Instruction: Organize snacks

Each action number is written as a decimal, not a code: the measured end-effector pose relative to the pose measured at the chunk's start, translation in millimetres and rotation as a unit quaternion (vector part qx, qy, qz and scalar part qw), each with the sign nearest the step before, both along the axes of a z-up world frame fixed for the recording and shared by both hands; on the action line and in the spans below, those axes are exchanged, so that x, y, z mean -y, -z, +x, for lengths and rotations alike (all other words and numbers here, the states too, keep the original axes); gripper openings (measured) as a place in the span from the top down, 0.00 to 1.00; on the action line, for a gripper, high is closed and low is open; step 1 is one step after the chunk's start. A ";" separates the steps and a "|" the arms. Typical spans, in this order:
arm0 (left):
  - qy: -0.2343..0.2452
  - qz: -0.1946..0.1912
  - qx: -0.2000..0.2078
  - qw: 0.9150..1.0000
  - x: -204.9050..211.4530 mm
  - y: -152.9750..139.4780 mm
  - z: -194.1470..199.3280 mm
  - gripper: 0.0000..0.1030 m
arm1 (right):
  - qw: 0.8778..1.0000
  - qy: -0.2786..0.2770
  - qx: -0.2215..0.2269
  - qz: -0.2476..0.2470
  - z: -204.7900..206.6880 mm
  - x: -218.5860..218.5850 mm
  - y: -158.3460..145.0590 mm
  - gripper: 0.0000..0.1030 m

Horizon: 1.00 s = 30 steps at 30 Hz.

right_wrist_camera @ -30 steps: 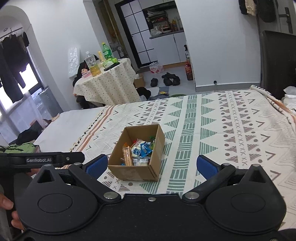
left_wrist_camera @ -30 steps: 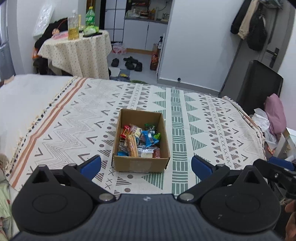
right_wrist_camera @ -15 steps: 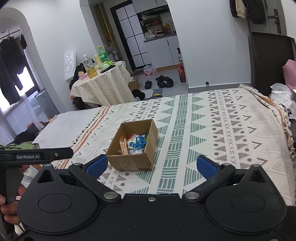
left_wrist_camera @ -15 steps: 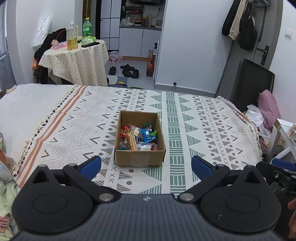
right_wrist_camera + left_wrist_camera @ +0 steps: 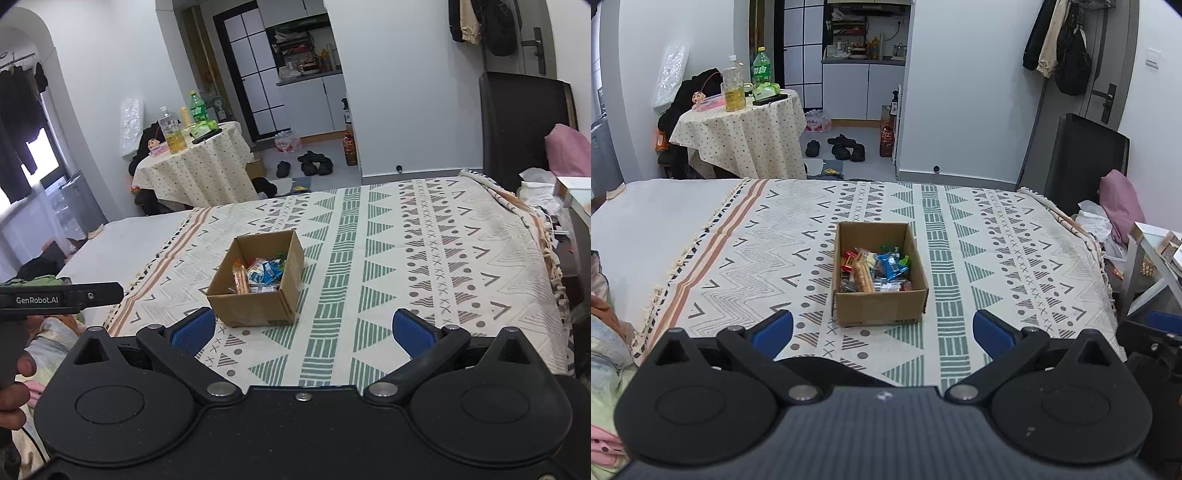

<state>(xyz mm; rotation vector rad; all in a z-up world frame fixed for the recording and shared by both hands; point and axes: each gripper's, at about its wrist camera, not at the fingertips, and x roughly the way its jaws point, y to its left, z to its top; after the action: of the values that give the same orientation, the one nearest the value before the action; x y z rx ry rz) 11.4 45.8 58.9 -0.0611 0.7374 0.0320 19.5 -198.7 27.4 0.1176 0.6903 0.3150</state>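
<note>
On bed blanket (image 5: pixel 997 236): cardboard box (image 5: pixel 882 308) holding snacks (image 5: pixel 875 269). Left claw (image 5: pixel 882 328), right claw (image 5: pixel 303 330) wide open, empty, short of box.

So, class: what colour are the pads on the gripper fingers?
Blue, on black arms. The right gripper's pads show best in the right wrist view.

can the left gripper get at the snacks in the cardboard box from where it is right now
Probably yes. The left gripper has its jaws wide open and empty, the cardboard box sits just ahead on the patterned blanket with its top open, and nothing lies between them. The snacks sit low inside, so it would need to reach over the near wall.
</note>
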 end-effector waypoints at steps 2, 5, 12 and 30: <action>0.002 0.000 0.001 1.000 -2.4 0.6 -2.1 0.00 | 1.000 0.003 0.003 -0.003 -4.6 -0.2 0.2 0.00; 0.004 0.004 0.001 1.000 -3.1 1.9 -5.6 0.00 | 1.000 0.004 0.007 -0.006 -8.5 -0.5 -0.5 0.00; 0.004 0.009 -0.007 1.000 -6.5 6.4 -10.1 0.00 | 1.000 -0.001 0.005 -0.009 -7.0 -3.6 1.4 0.00; -0.004 0.005 -0.006 1.000 -13.1 3.9 -8.4 0.00 | 1.000 -0.008 0.005 -0.011 -9.2 -9.2 1.0 0.00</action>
<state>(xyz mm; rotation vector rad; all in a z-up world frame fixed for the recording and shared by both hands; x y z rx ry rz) 3.0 58.9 55.1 -0.0539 0.7486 0.0432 10.3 -189.4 26.4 0.0896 0.6842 0.3223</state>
